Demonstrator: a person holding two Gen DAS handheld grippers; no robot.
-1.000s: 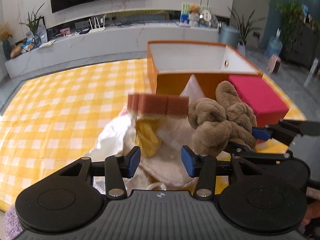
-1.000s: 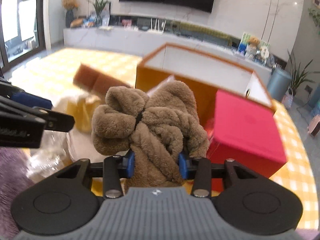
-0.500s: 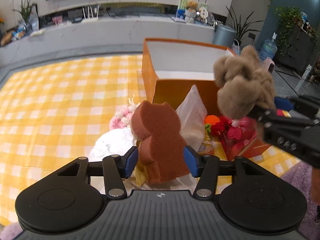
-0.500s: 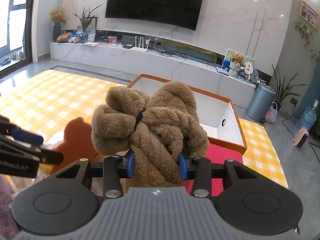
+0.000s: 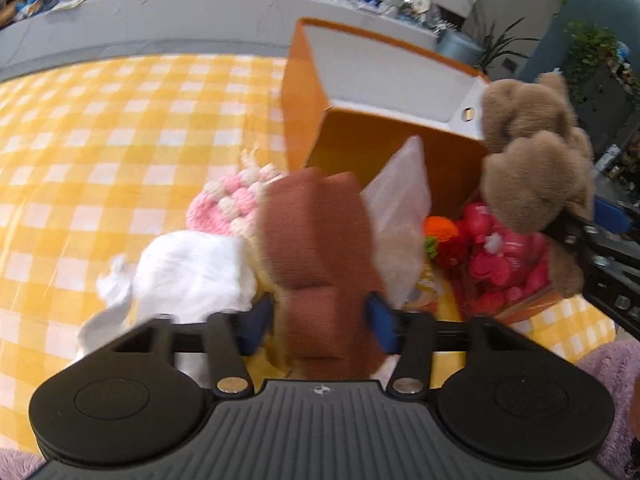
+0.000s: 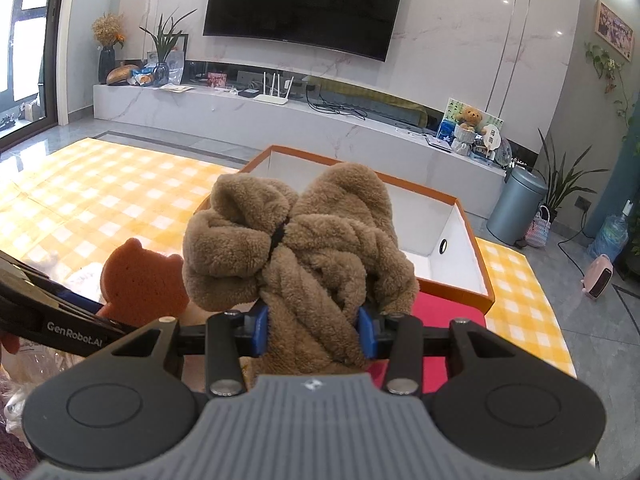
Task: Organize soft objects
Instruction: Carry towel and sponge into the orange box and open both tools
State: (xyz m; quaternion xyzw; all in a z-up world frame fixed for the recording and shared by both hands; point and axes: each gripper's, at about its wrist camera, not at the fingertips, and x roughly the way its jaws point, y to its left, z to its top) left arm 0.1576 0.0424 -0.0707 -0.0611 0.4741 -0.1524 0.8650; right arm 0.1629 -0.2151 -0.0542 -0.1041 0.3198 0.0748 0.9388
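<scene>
My left gripper (image 5: 318, 322) is shut on a brown bear-shaped sponge (image 5: 320, 248), held up above the pile; the sponge also shows in the right wrist view (image 6: 140, 280). My right gripper (image 6: 314, 332) is shut on a fluffy brown plush bundle (image 6: 296, 248), held in the air in front of the open orange box (image 6: 452, 240). The plush (image 5: 532, 156) also shows at the right of the left wrist view, beside the box (image 5: 360, 136). The box's white inside looks empty.
On the yellow checked mat (image 5: 100, 140) lie a white cloth (image 5: 188, 276), a pink knitted item (image 5: 224, 208), a clear bag (image 5: 400, 220), an orange knitted item (image 5: 440, 232) and red pieces (image 5: 504, 256). A red lid (image 6: 440, 320) lies by the box.
Both grippers have risen with their loads. The left gripper went from open over the pile to shut on the brown sponge and lifted it; the plush moved up toward the box.
</scene>
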